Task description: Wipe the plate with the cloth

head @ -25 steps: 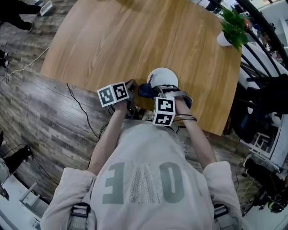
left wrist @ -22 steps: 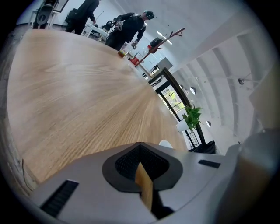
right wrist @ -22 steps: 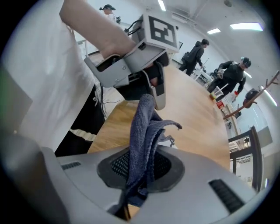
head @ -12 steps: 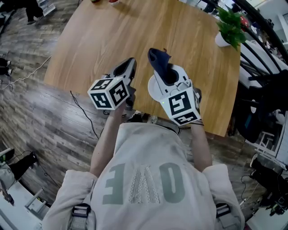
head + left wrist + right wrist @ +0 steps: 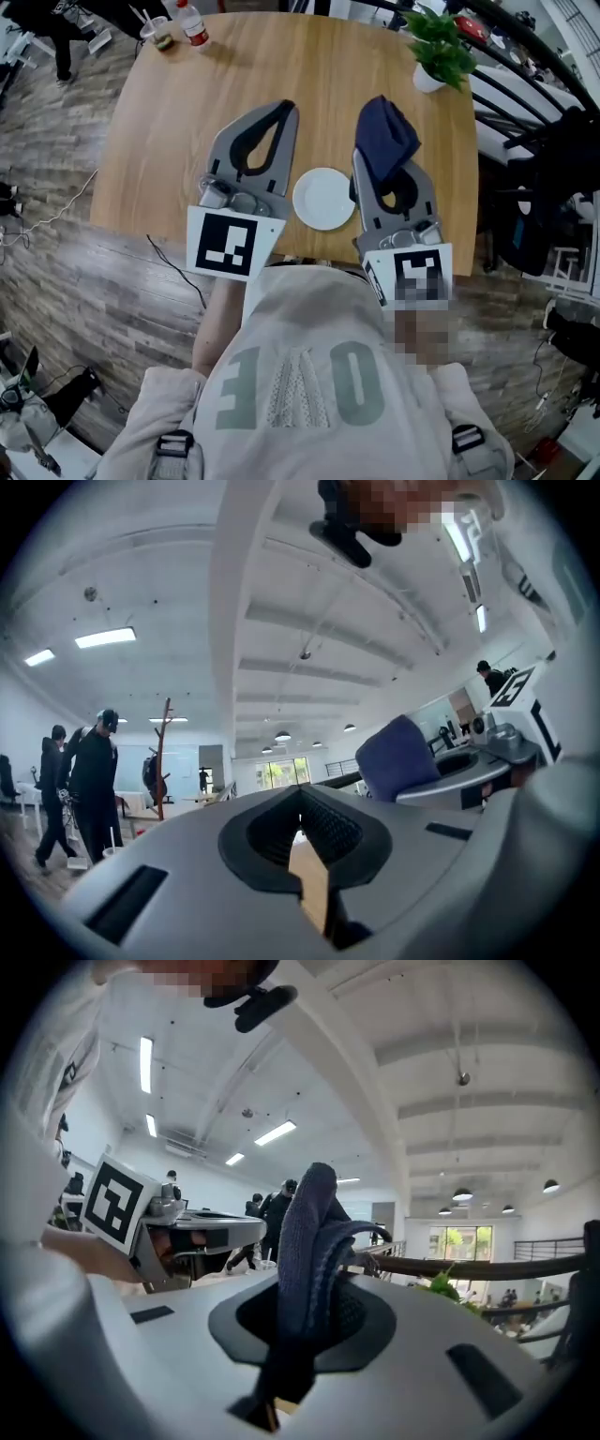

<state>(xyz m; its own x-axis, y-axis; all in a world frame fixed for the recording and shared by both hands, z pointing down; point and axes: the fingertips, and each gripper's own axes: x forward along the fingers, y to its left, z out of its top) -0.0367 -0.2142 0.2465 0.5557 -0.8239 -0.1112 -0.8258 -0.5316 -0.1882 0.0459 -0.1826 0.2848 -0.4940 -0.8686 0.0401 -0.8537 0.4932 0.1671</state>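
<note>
A small white plate (image 5: pixel 323 198) lies on the wooden table (image 5: pixel 178 103) near its front edge. Both grippers hover high above the table, one on each side of the plate, pointing level away from me. My right gripper (image 5: pixel 375 161) is shut on a dark blue cloth (image 5: pixel 386 131), which sticks up from its jaws (image 5: pixel 309 1232). My left gripper (image 5: pixel 281 112) is shut with nothing between its jaws (image 5: pixel 302 799). In the left gripper view the cloth (image 5: pixel 398 752) shows at the right. Neither gripper touches the plate.
A potted green plant (image 5: pixel 436 47) stands at the table's far right corner. A bottle (image 5: pixel 194 24) and a cup (image 5: pixel 159 34) stand at the far left corner. People (image 5: pixel 89 771) stand in the room beyond. Cables run over the floor (image 5: pixel 56 216) on the left.
Both grippers rose from the table's front edge to well above it and rolled over. The cloth went up in the right gripper. The plate stays on the table.
</note>
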